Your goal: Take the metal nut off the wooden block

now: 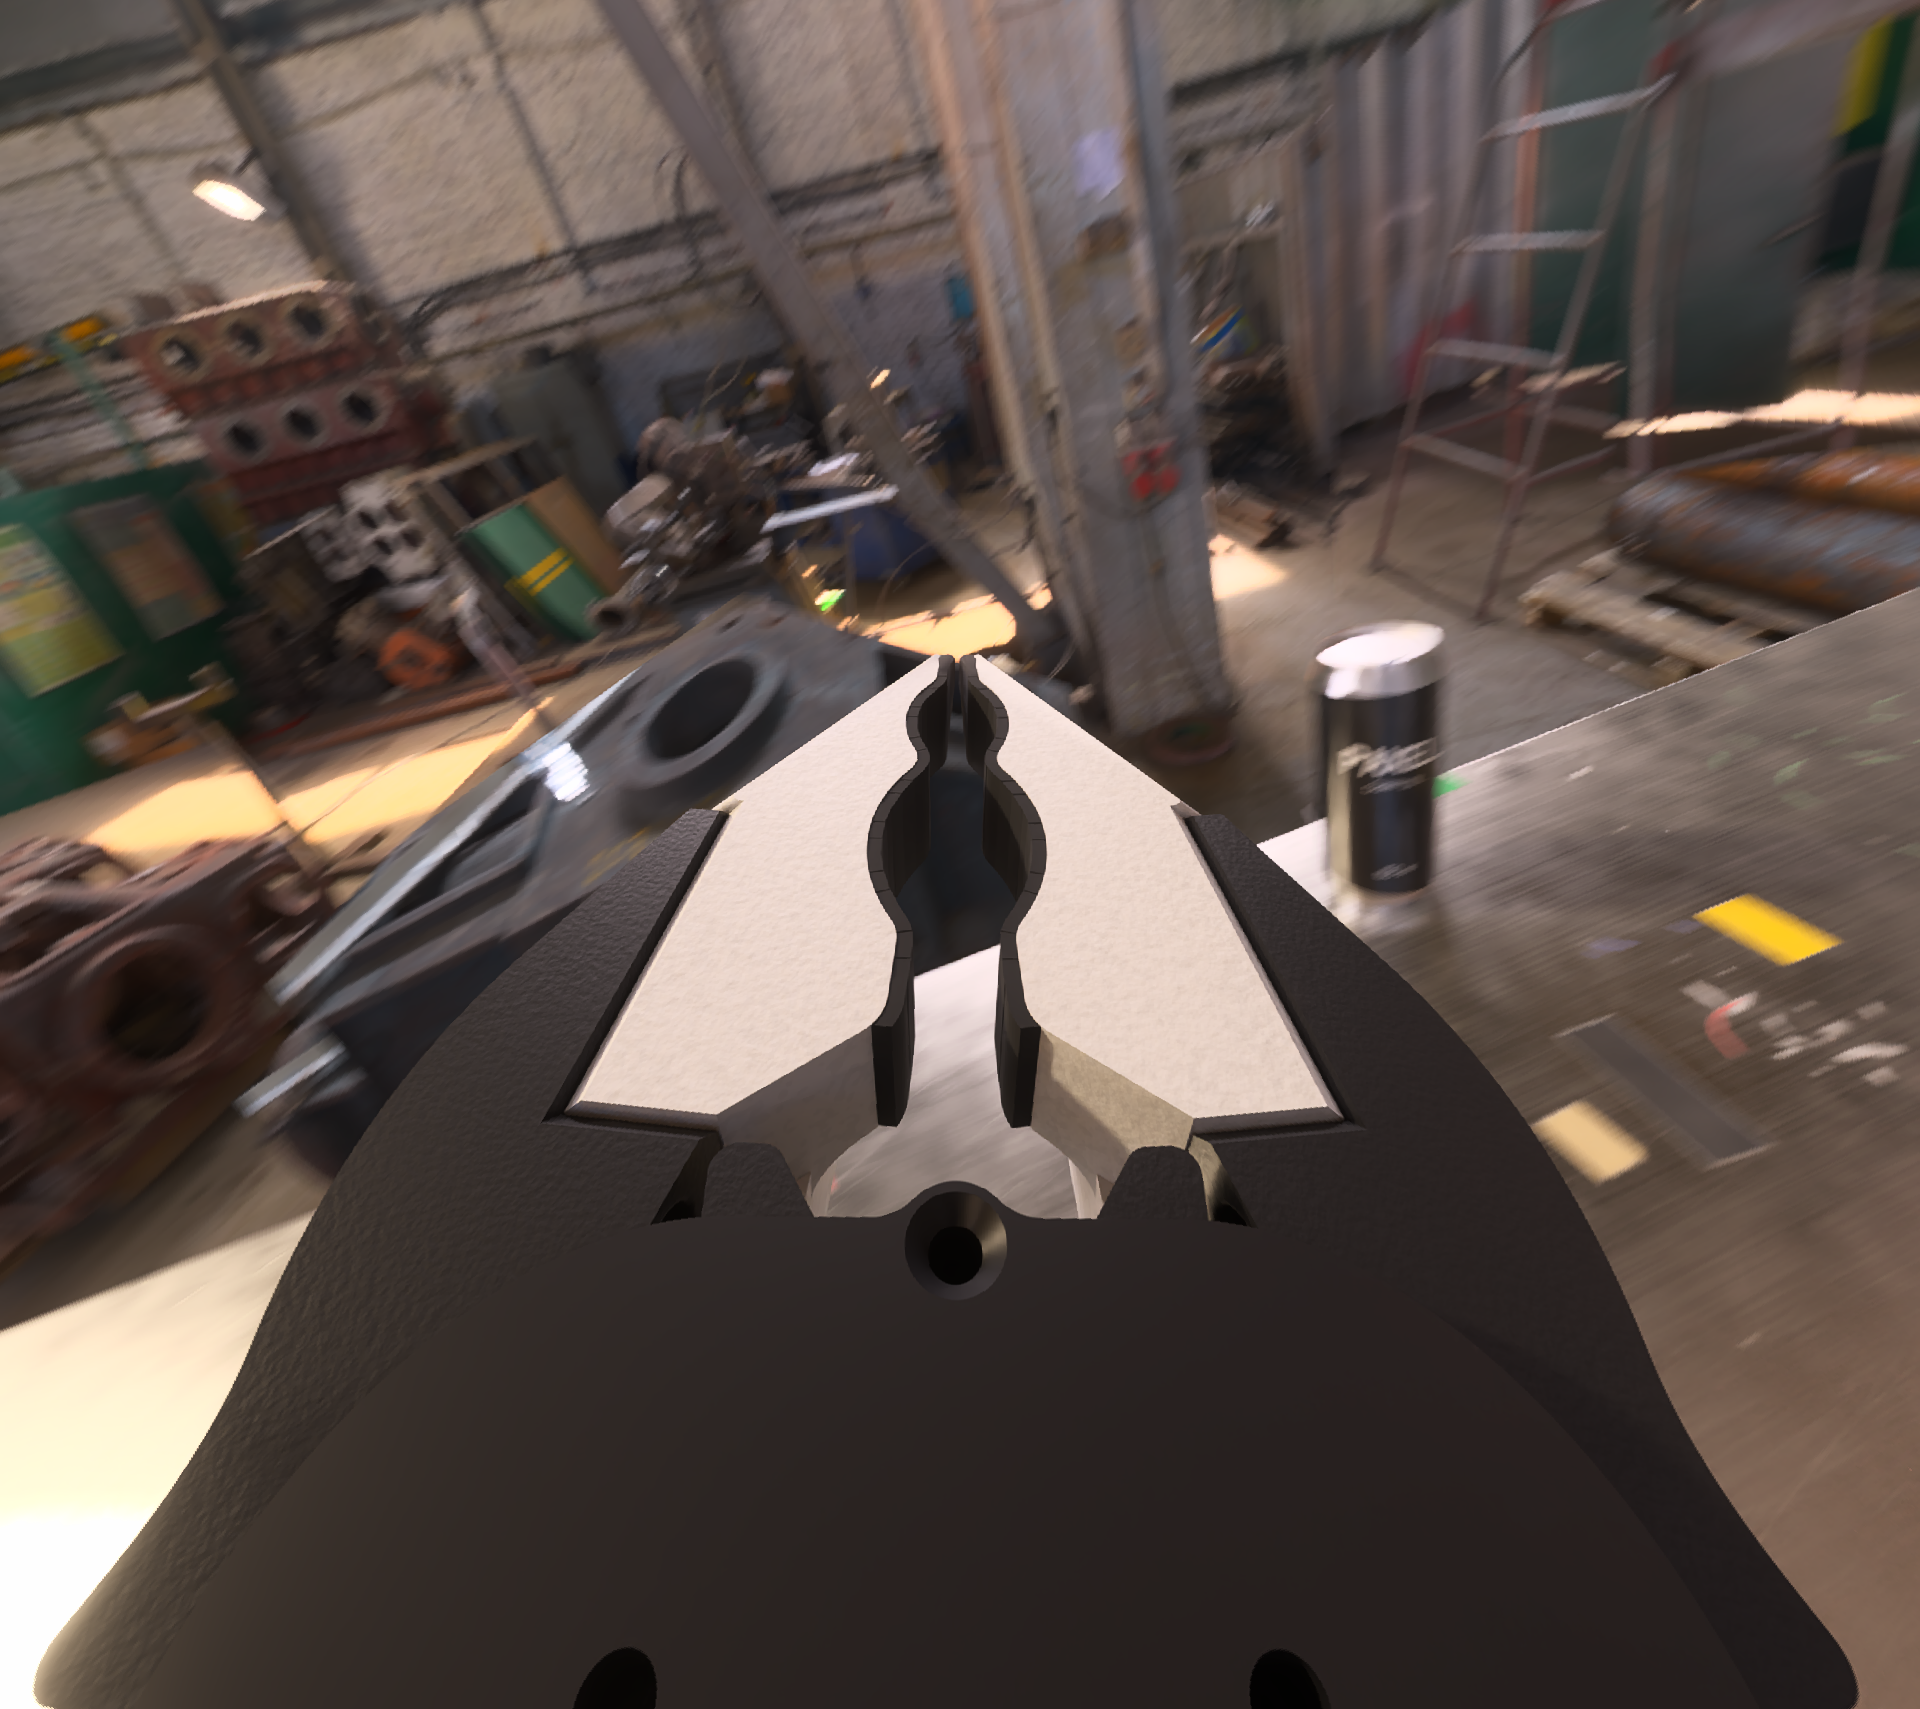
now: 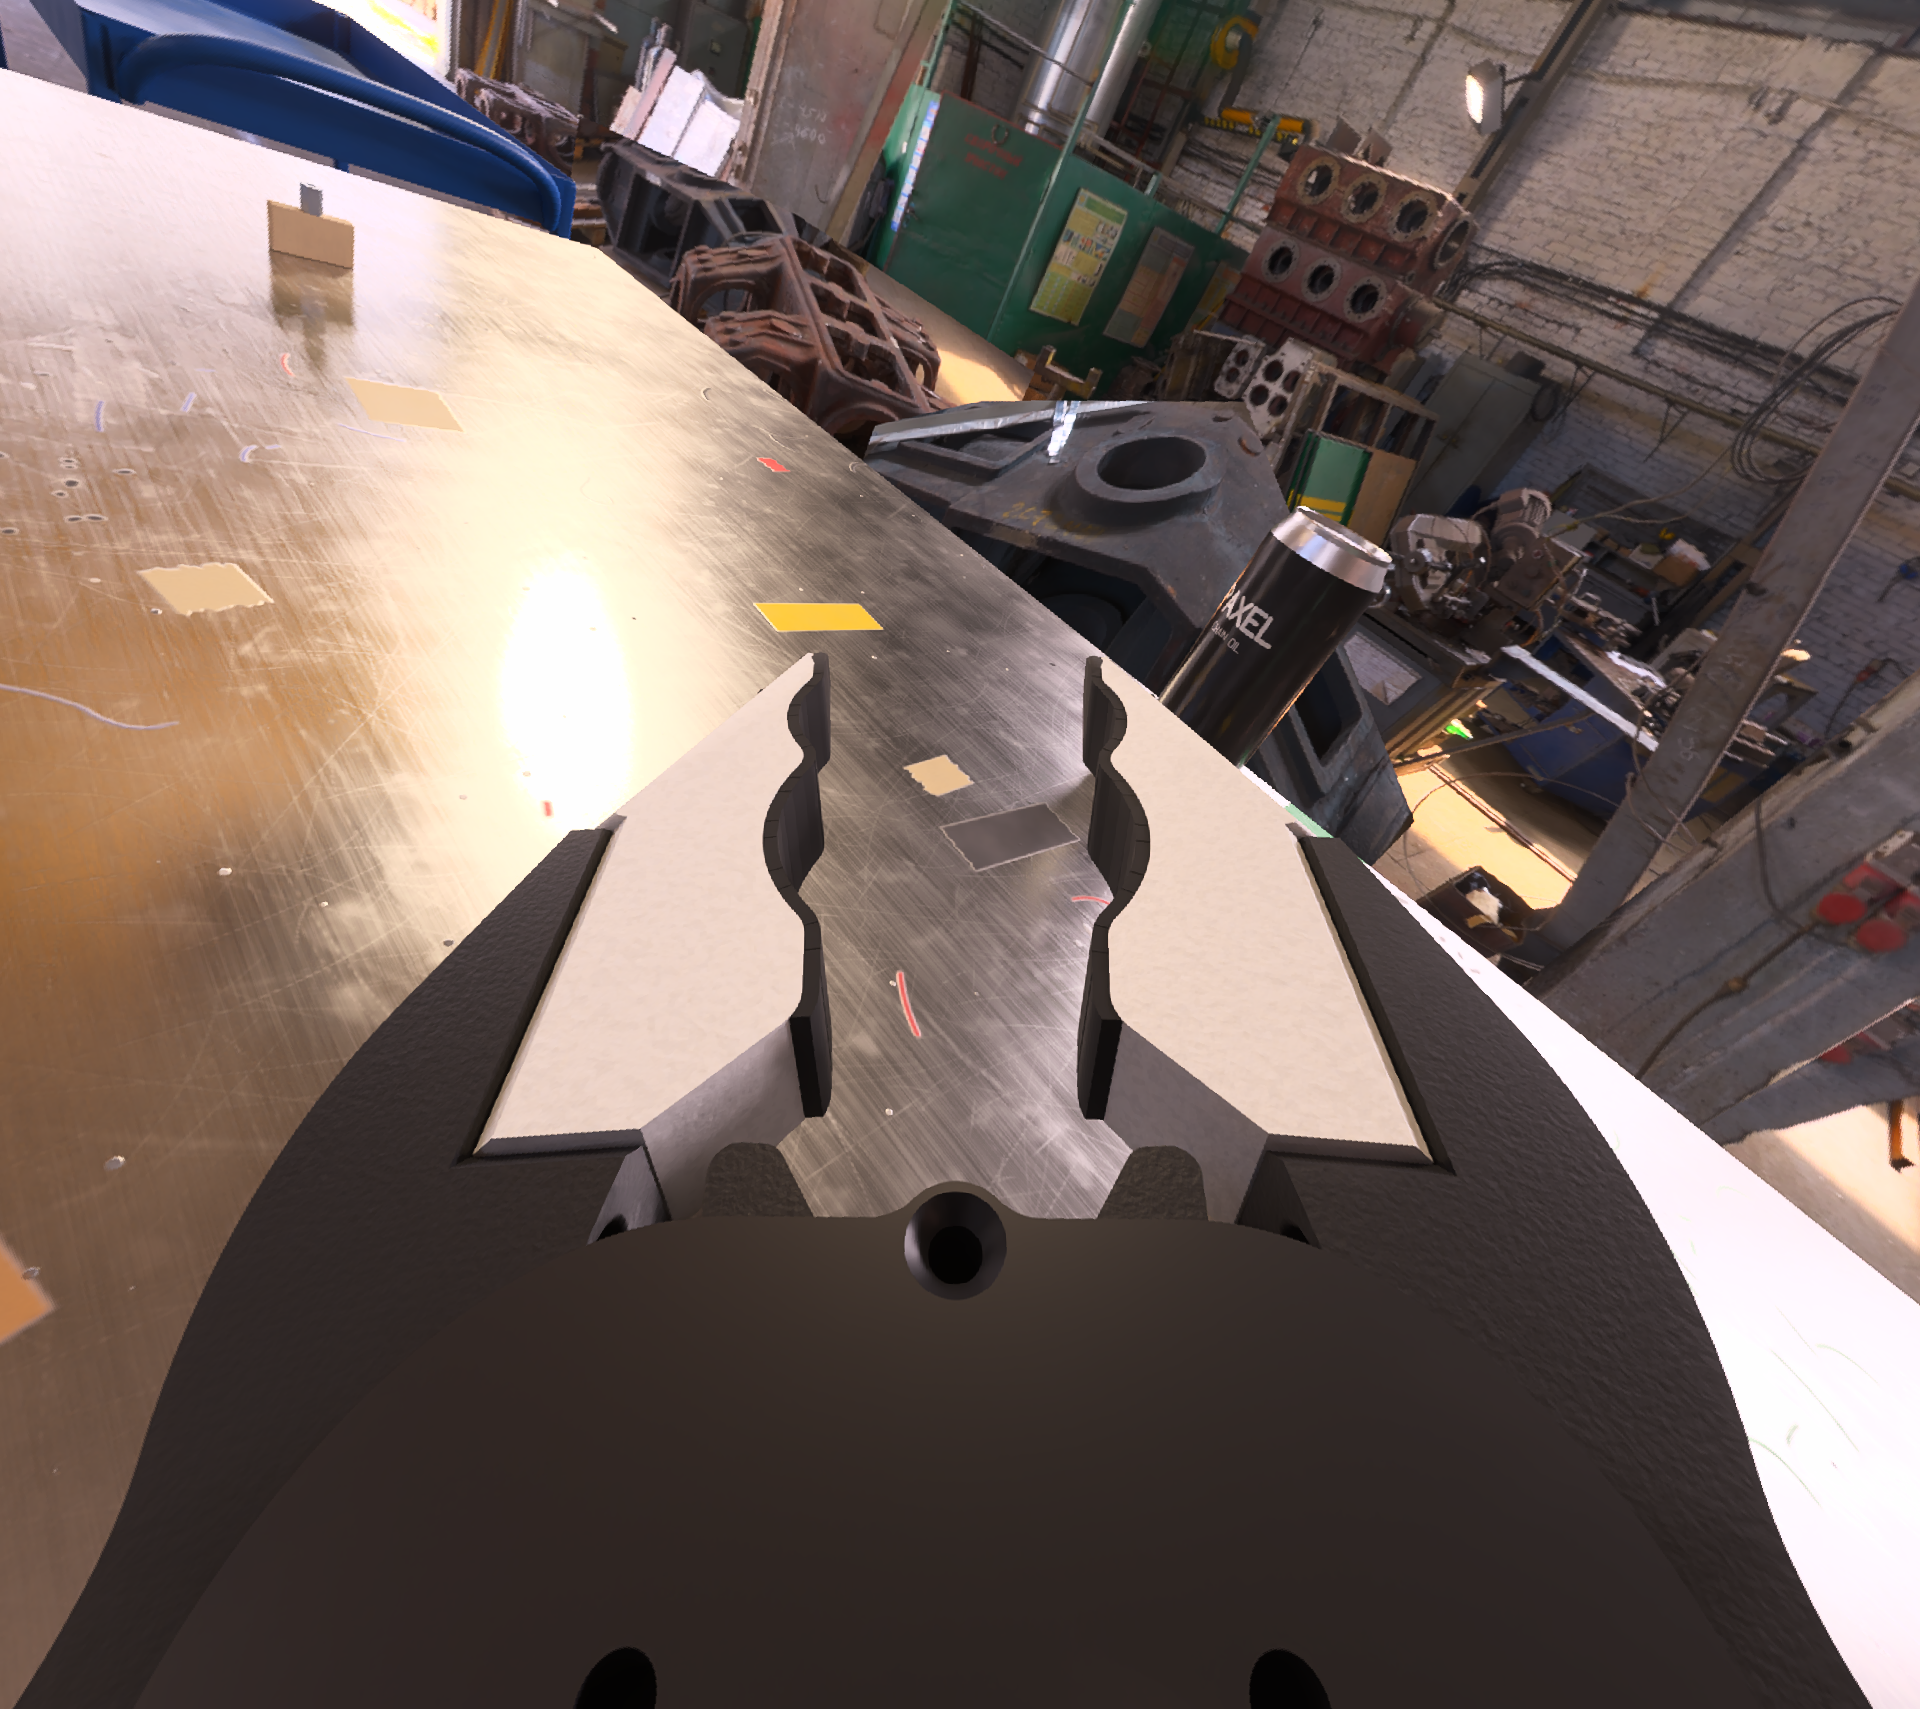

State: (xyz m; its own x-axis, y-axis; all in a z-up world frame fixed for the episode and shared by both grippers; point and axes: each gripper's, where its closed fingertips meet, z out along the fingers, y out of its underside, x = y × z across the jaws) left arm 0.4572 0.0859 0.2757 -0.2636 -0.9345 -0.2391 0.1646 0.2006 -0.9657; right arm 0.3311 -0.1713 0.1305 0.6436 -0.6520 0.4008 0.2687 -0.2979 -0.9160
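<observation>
Left hand-held gripper (image 1: 957,664): fingers closed, tips all but touching, nothing clamped between them; aimed past the desk (image 1: 1662,828) edge toward the workshop floor. Black can (image 1: 1380,766) with silver top: upright on the desk, ahead and to the right of the left hand-held gripper, near the desk edge. Yellow tape patch (image 1: 1764,929): flat on the desk, right of the left hand-held gripper, nearer than the can. Right hand-held gripper (image 2: 956,667): fingers spread wide, empty, bare desk (image 2: 436,724) surface visible between them; held low over the scratched metal top. Wooden block (image 2: 310,238): far ahead and well to the left of the right hand-held gripper, standing on the desk near its far edge. Metal nut (image 2: 312,195): small grey piece on top of the wooden block, touching its upper face; not yet removed. Black can (image 2: 1280,625) as seen from the right: ahead and just to the right of the right finger, at the desk edge. Grey patch (image 2: 1006,836) and tan patch (image 2: 937,774): flat on the desk between the open fingers. Yellow patch (image 2: 818,617): just ahead of the left fingertip. Wooden block and metal nut: outside the left wrist view.
</observation>
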